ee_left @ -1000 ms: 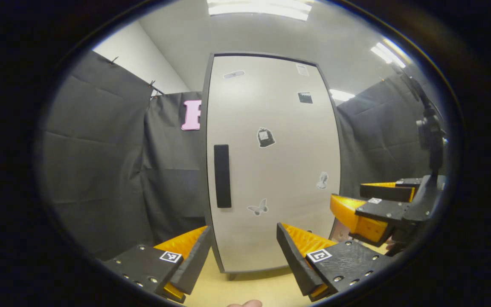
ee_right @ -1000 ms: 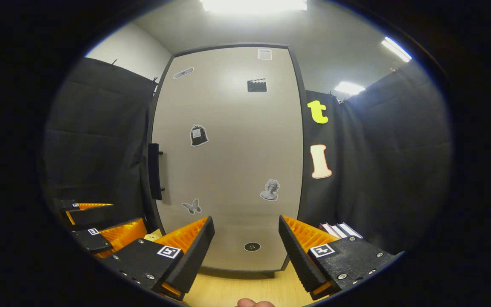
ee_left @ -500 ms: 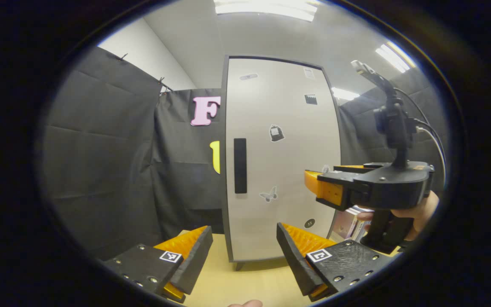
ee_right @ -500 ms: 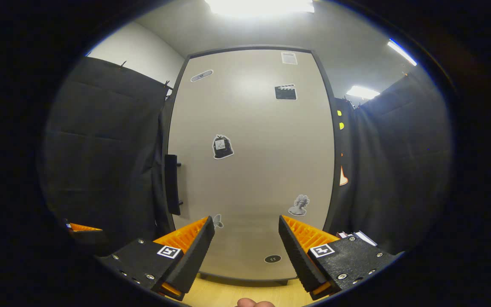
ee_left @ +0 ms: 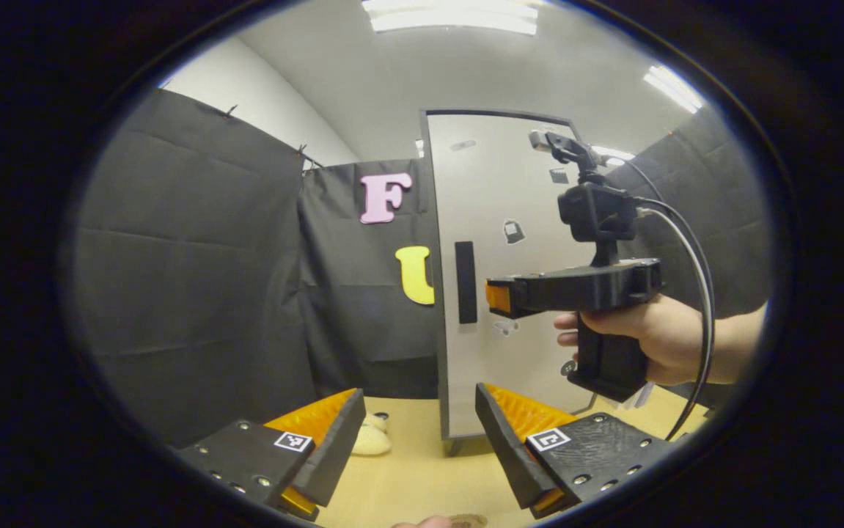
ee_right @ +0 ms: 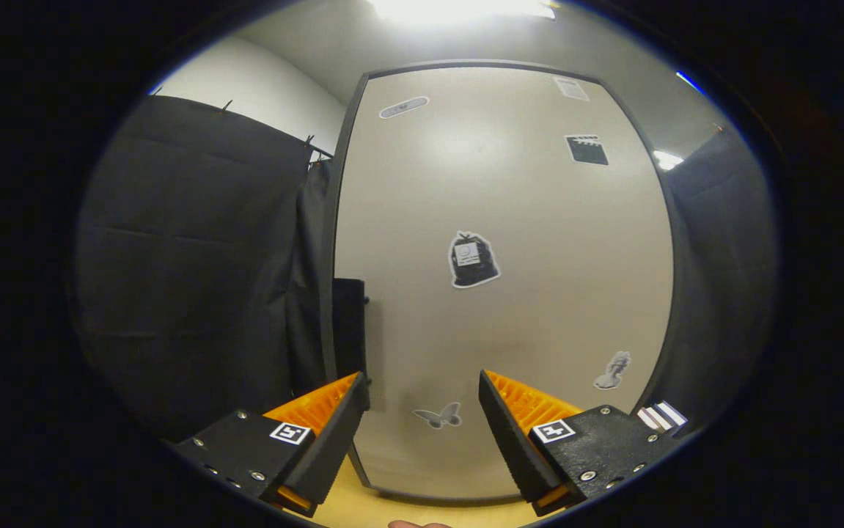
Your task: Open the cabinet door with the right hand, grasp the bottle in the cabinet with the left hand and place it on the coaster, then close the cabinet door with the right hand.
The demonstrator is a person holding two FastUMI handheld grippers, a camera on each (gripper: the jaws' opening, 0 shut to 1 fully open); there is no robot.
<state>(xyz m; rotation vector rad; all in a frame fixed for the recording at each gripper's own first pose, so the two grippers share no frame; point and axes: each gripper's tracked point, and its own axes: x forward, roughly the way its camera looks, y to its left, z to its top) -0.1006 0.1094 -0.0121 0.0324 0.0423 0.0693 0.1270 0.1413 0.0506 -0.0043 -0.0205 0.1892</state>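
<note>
The tall pale cabinet door (ee_left: 517, 293) stands shut in its dark frame, so the inside is hidden. Its black upright handle (ee_left: 465, 282) is on the door's left edge. In the left gripper view a hand holds my right gripper (ee_left: 496, 297) level, tips just right of the handle. In the right gripper view the door (ee_right: 509, 242) looms close and the handle (ee_right: 350, 323) stands just above my left finger; my right gripper (ee_right: 422, 433) is open with nothing between its fingers. My left gripper (ee_left: 418, 433) hangs open over the wooden table (ee_left: 422, 469), back from the cabinet.
A small pale object (ee_left: 372, 438) lies on the table left of the cabinet's foot. A stack of books (ee_right: 656, 416) sits low to the right of the cabinet. Black cloth walls close in on both sides.
My right gripper has moved in close to the door and leftward towards its handle. My left gripper has drawn back and turned left, so the cabinet looks smaller and more of the table shows.
</note>
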